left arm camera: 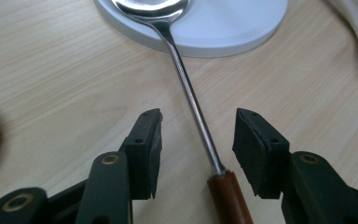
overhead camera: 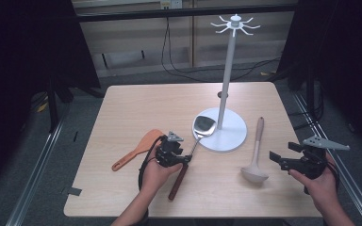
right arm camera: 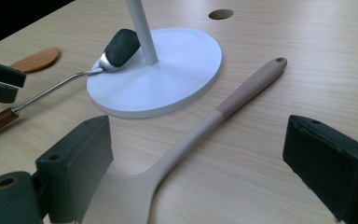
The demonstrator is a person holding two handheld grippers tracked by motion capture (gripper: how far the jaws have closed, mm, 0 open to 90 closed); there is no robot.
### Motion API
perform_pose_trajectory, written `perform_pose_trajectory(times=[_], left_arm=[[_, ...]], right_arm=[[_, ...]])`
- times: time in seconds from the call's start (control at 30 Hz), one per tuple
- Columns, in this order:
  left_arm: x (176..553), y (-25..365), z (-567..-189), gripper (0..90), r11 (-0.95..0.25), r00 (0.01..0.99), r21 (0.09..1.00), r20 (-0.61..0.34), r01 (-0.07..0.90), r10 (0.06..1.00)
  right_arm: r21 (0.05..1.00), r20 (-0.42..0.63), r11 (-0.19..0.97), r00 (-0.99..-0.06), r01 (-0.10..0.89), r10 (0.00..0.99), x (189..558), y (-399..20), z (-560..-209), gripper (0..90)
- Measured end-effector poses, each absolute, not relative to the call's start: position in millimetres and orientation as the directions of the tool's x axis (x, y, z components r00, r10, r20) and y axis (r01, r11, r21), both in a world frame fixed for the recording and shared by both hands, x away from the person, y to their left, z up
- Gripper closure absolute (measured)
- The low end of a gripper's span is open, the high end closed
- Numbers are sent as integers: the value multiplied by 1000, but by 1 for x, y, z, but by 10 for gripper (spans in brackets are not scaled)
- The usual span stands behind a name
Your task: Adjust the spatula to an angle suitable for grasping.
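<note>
A steel turner lies with its shiny head (overhead camera: 204,125) resting on the white stand's round base (overhead camera: 231,139) and its brown wooden handle (overhead camera: 179,181) pointing toward the near edge. My left gripper (overhead camera: 188,159) straddles its thin metal shaft (left arm camera: 193,105) just above the handle. Both pads stand off the shaft with gaps either side, so the gripper (left arm camera: 199,116) is open. A beige ladle (overhead camera: 257,150) lies to the right of the base. My right gripper (overhead camera: 277,159) hovers wide open beside its bowl, with the ladle's stem (right arm camera: 242,93) running away between the jaws.
The white stand's pole (overhead camera: 229,70) rises from the base to a crown of hooks (overhead camera: 235,23). An orange wooden spatula (overhead camera: 139,149) lies left of my left hand. A small round hole (right arm camera: 221,14) sits in the tabletop behind the base.
</note>
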State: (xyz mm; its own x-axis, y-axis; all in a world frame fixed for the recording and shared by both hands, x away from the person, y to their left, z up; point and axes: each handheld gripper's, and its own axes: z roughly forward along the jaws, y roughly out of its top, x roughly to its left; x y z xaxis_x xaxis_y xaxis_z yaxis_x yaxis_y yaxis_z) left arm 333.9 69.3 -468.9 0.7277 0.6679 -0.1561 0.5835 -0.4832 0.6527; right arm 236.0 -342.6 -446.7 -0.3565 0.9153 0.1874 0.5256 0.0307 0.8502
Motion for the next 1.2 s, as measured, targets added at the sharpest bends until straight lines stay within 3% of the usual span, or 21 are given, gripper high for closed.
perform_pose_trajectory(times=[0.73,0.9,1.2], left_arm=[[356,37,-480,595,-487,671,575,-154,658,725],[361,35,-483,688,-492,669,566,-149,661,728],[365,30,-487,729,-496,672,564,-148,661,726]], right_arm=[[856,203,10,-355,516,913,237,-346,-448,78],[850,203,16,-355,527,913,238,-347,-452,78],[850,212,1,-343,527,915,239,-349,-451,79]])
